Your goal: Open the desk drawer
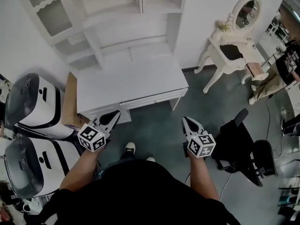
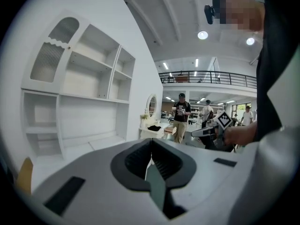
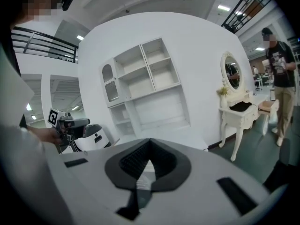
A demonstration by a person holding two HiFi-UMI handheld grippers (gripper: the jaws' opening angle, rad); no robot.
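The white desk stands under a white shelf unit. Its drawer front runs flush along the near edge, closed. My left gripper hovers just before the desk's near-left corner, its jaws shut and holding nothing. My right gripper hangs over the floor to the right of the desk's front, also shut and empty. In the left gripper view the left gripper has its tips together above the desk top. In the right gripper view the right gripper points at the shelf unit.
Two white-and-black machines and a cardboard sheet crowd the desk's left side. A white vanity table with an oval mirror stands at the right, a black office chair nearer. A person stands far right.
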